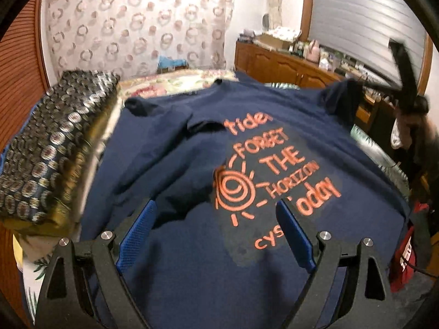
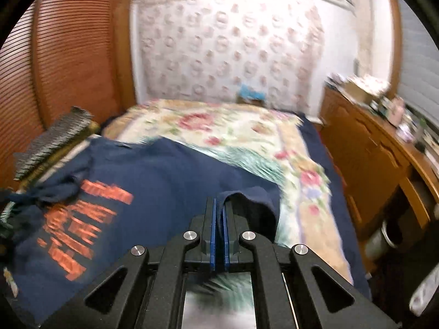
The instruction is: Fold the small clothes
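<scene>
Bedroom, floral bedspread [image 2: 225,126]: we count one shirt, two grippers.
One navy T-shirt [image 1: 192,246], orange lettering and sun print, lies spread on our bed beside one folded patterned cloth [image 1: 55,148]. Left gripper [image 1: 216,219] hovers above it, jaws spread; right gripper [image 2: 218,213] pinches its sleeve edge.

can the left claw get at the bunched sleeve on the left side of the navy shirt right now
Probably yes. The left claw is open over the navy shirt, and the bunched sleeve lies just ahead with nothing on top. The patterned folded stack sits beside it, not across the path.
</scene>
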`<state>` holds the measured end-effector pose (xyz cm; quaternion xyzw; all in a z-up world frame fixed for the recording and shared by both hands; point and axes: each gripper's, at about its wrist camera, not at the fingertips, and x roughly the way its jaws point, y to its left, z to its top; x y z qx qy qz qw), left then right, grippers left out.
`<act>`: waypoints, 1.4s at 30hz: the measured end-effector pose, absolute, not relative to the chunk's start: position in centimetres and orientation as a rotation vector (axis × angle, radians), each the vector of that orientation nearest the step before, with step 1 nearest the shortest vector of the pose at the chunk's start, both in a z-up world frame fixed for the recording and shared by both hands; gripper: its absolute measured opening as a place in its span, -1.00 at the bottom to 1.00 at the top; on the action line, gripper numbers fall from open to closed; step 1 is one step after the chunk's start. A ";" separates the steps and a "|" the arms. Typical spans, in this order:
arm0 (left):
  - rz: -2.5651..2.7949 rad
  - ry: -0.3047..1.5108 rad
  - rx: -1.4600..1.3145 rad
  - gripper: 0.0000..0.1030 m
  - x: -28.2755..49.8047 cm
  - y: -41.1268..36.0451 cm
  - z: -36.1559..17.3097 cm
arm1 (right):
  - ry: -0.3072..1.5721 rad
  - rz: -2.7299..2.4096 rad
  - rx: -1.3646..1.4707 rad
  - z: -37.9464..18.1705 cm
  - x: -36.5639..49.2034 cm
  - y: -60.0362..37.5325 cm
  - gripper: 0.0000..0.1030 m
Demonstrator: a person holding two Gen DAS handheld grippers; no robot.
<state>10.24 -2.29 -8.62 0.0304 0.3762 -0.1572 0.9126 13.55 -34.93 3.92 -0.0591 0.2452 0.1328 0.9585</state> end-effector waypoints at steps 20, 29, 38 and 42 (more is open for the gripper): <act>-0.276 0.937 0.127 0.97 11.7 -3.3 -11.3 | 0.589 0.403 -0.165 1.3 13.1 -32.2 -0.28; -0.275 0.938 0.127 0.98 12.2 -3.4 -11.4 | 0.711 0.356 -0.081 0.1 17.9 -31.2 -0.28; -0.275 0.938 0.127 0.99 12.2 -3.4 -11.4 | 0.757 0.429 -0.039 1.3 22.1 -28.7 -0.80; -0.275 0.938 0.127 0.99 12.2 -3.4 -11.4 | 0.680 0.536 -0.010 4.0 22.3 -27.1 -0.79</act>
